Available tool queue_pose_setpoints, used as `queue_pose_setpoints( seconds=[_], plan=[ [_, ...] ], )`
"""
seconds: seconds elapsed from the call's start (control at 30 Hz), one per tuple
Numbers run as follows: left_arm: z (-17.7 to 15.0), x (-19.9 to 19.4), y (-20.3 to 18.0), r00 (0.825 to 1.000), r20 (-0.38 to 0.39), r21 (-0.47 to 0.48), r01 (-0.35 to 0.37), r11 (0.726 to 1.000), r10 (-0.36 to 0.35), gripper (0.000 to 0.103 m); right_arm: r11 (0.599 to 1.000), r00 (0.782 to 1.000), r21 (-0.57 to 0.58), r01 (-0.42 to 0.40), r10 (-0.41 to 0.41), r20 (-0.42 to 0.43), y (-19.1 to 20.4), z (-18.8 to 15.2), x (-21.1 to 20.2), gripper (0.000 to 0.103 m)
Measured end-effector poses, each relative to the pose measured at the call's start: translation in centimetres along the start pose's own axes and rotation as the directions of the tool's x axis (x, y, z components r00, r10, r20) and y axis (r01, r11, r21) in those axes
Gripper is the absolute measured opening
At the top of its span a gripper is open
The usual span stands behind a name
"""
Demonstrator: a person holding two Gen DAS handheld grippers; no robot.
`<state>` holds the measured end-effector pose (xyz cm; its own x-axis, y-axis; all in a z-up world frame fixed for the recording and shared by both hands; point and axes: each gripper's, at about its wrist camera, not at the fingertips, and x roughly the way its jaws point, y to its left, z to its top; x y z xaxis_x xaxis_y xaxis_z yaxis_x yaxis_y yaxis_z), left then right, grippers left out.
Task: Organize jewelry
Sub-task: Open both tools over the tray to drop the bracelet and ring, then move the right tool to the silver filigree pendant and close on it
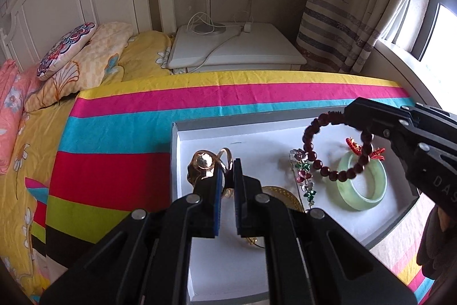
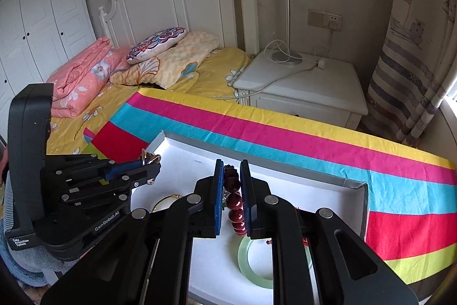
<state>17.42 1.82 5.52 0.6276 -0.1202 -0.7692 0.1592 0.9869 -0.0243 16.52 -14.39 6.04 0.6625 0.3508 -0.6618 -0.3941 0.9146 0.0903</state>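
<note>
A white shallow box (image 1: 257, 262) lies on a striped cloth. My left gripper (image 1: 227, 165) is shut on a gold bangle (image 1: 225, 159) with a round ornament, held over the box's left part; it also shows in the right wrist view (image 2: 151, 157). My right gripper (image 2: 232, 166) is shut on a dark red bead bracelet (image 2: 235, 202) with a red tassel and holds it above a pale green jade bangle (image 1: 361, 185). The red bracelet (image 1: 314, 156) hangs from the right gripper (image 1: 347, 116) in the left wrist view. A flowered hairpin (image 1: 304, 173) lies in the box.
Another gold ring-shaped piece (image 1: 282, 196) lies in the box behind my left fingers. The striped cloth (image 1: 200, 105) covers the surface beside a bed (image 1: 94, 67). A white nightstand (image 1: 237, 47) with a lamp and cable stands behind. A curtain (image 1: 351, 5) hangs at right.
</note>
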Motion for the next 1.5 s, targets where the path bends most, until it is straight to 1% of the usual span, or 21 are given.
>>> queue_pose_setpoints(
  seconds=[0.03, 0.07, 0.1, 0.13, 0.17, 0.2, 0.27, 0.3, 0.37, 0.43, 0.57, 0.67, 0.73, 0.9, 1.0, 1.17, 1.23, 1.3, 1.33, 1.43, 1.5],
  plan=[
    [0.0, 0.1, 0.1, 1.000, 0.000, -0.004, -0.005, 1.000, 0.005, 0.011, 1.000, 1.000, 0.004, 0.009, -0.009, -0.002, -0.1, 0.0, 0.3, 0.014],
    [0.0, 0.1, 0.2, 1.000, 0.000, -0.009, -0.008, 1.000, 0.008, 0.023, 1.000, 1.000, 0.011, 0.019, -0.019, -0.002, -0.3, 0.0, 0.6, 0.015],
    [0.0, 0.0, 0.4, 1.000, 0.008, -0.013, -0.011, 1.000, 0.011, 0.033, 1.000, 1.000, 0.022, 0.022, -0.022, -0.010, -0.5, -0.1, 0.9, 0.016],
    [-0.1, -0.3, 0.5, 1.000, 0.022, -0.015, -0.017, 1.000, 0.017, 0.052, 0.999, 1.000, 0.034, 0.016, -0.015, -0.023, -0.7, -0.1, 1.0, 0.017],
    [-0.3, -0.7, 0.6, 0.999, 0.040, -0.017, -0.028, 0.999, 0.029, 0.063, 0.999, 0.999, 0.041, 0.012, -0.011, -0.030, -0.9, -0.1, 1.1, 0.023],
    [-0.4, -1.0, 0.8, 0.998, 0.053, -0.019, -0.035, 0.999, 0.036, 0.064, 0.999, 1.000, 0.039, 0.012, -0.011, -0.029, -1.0, -0.3, 0.9, 0.034],
    [-0.6, -1.5, 1.0, 0.998, 0.055, -0.024, -0.031, 0.999, 0.032, 0.065, 0.999, 1.000, 0.032, 0.020, -0.020, -0.011, -1.1, -0.5, 0.1, 0.045],
    [-0.8, -1.8, 1.2, 0.998, 0.059, -0.030, -0.031, 0.999, 0.033, 0.066, 0.999, 1.000, 0.035, 0.012, -0.012, -0.003, -1.2, -0.6, -0.4, 0.045],
    [-1.3, -2.7, 1.7, 0.996, 0.079, -0.047, -0.044, 0.998, 0.047, 0.074, 0.999, 1.000, 0.041, -0.003, 0.003, 0.012, -1.5, -0.9, -1.5, 0.045],
    [-1.9, -3.9, 2.1, 0.994, 0.097, -0.058, -0.048, 0.997, 0.053, 0.078, 0.999, 1.000, 0.036, -0.010, 0.009, 0.029, -1.7, -1.0, -2.7, 0.045],
    [-4.2, -7.1, 3.0, 0.987, 0.145, -0.088, -0.062, 0.994, 0.074, 0.091, 0.999, 0.998, 0.027, -0.027, 0.025, 0.064, -2.0, -1.7, -5.6, 0.045],
    [-6.8, -9.6, 3.4, 0.980, 0.173, -0.098, -0.081, 0.992, 0.097, 0.098, 0.999, 0.995, 0.027, -0.040, 0.037, 0.096, -2.2, -2.5, -7.7, 0.052],
    [-8.6, -10.9, 3.5, 0.977, 0.175, -0.106, -0.101, 0.989, 0.118, 0.101, 0.998, 0.992, 0.028, -0.055, 0.052, 0.111, -2.2, -3.5, -9.1, 0.053],
    [-13.2, -13.0, 3.4, 0.978, 0.157, -0.116, -0.119, 0.986, 0.137, 0.101, 0.998, 0.989, 0.009, -0.065, 0.064, 0.132, -1.2, -7.2, -11.7, 0.058],
    [-15.5, -13.1, 3.1, 0.986, 0.131, -0.124, -0.084, 0.989, 0.100, 0.101, 0.998, 0.990, -0.004, -0.055, 0.055, 0.131, -0.3, -10.0, -12.5, 0.059],
    [-18.7, -12.1, 2.9, 0.994, 0.107, -0.160, -0.015, 0.987, 0.033, 0.101, 0.997, 0.993, 0.021, -0.071, 0.069, 0.100, 0.8, -14.2, -12.3, 0.059],
    [-19.3, -11.8, 3.2, 0.995, 0.099, -0.182, 0.000, 0.983, 0.018, 0.100, 0.995, 0.994, 0.035, -0.092, 0.090, 0.069, 1.3, -15.7, -11.6, 0.059],
    [-19.6, -12.5, 3.6, 0.990, 0.144, -0.206, 0.030, 0.978, 0.000, 0.100, 0.994, 0.994, 0.035, -0.103, 0.102, 0.036, 1.9, -16.6, -10.9, 0.059],
    [-19.7, -12.6, 3.8, 0.987, 0.158, -0.213, 0.045, 0.976, -0.011, 0.100, 0.993, 0.994, 0.033, -0.109, 0.109, 0.023, 2.3, -16.9, -10.6, 0.059],
    [-19.6, -12.4, 4.1, 0.986, 0.159, -0.221, 0.087, 0.971, -0.052, 0.100, 0.992, 0.992, 0.015, -0.123, 0.123, -0.006, 3.8, -17.3, -9.7, 0.059],
    [-19.5, -12.5, 4.1, 0.984, 0.169, -0.226, 0.094, 0.969, -0.056, 0.100, 0.993, 0.993, -0.005, -0.114, 0.114, -0.033, 5.0, -17.2, -8.9, 0.058]
  ],
)
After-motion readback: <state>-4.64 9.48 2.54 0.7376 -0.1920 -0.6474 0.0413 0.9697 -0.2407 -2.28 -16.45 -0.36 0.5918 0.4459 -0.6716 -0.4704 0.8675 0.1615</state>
